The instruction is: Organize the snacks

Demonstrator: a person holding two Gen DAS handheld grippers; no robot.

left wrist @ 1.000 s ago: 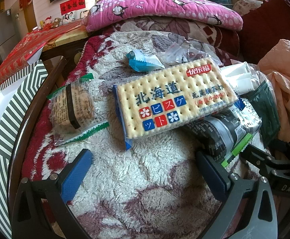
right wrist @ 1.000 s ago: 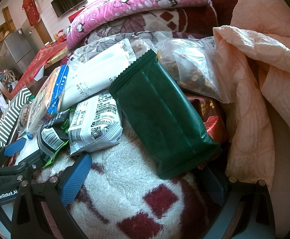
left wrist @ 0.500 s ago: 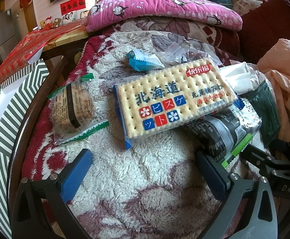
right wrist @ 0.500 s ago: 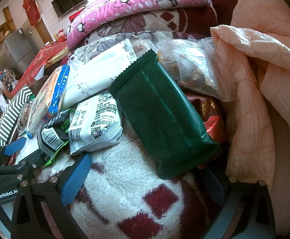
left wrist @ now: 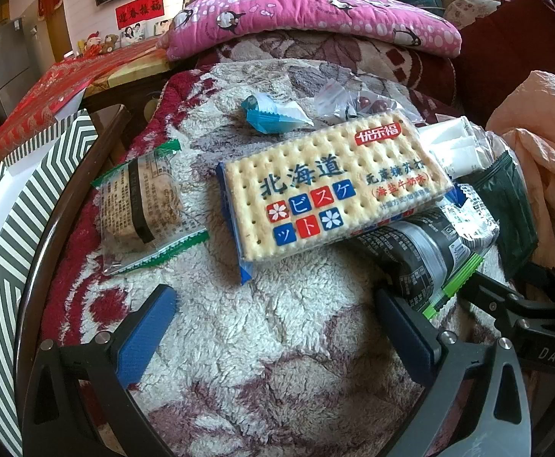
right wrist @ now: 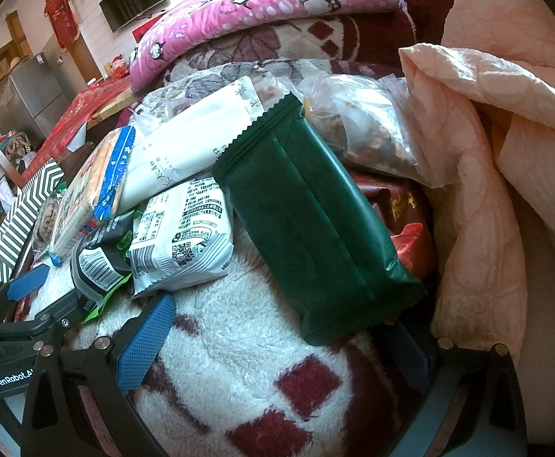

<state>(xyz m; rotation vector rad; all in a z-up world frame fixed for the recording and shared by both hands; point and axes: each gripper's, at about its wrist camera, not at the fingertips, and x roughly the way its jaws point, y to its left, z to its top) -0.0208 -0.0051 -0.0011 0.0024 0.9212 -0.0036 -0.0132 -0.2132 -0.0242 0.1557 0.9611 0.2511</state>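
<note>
Snacks lie heaped on a fleecy maroon-and-cream blanket (left wrist: 277, 342) as two handheld grippers hover low at the near edge of the pile, nothing yet picked up. The left gripper (left wrist: 273, 316) has its jaws spread wide and empty, facing a cracker pack (left wrist: 334, 186) printed with blue lettering and red and blue squares; the right gripper (right wrist: 277, 327) is likewise wide and empty, the near end of a dark green pouch (right wrist: 315, 224) lying between its fingers.

The step in hand appears to be choosing a first item. The cracker pack lies propped on a black-and-grey packet (left wrist: 418, 251), so a grip across its short side, taken gently, would likely spare the brittle crackers and avoid dragging the packet beneath. The green pouch overlaps a white printed packet (right wrist: 182, 243) and a red wrapper (right wrist: 399, 205); lifting it straight up before moving it sideways seems the safer course.

Set apart to the left are a clear, green-edged wrapped cake (left wrist: 144, 205) and, farther back, a small blue-and-white sachet (left wrist: 273, 116). A striped box (left wrist: 22, 198) stands beyond the wooden rail (left wrist: 75, 198), a possible destination, though that cannot be confirmed. A clear bag of brown nuts or dried fruit (right wrist: 368, 129) rests against a peach quilt (right wrist: 487, 152).
</note>
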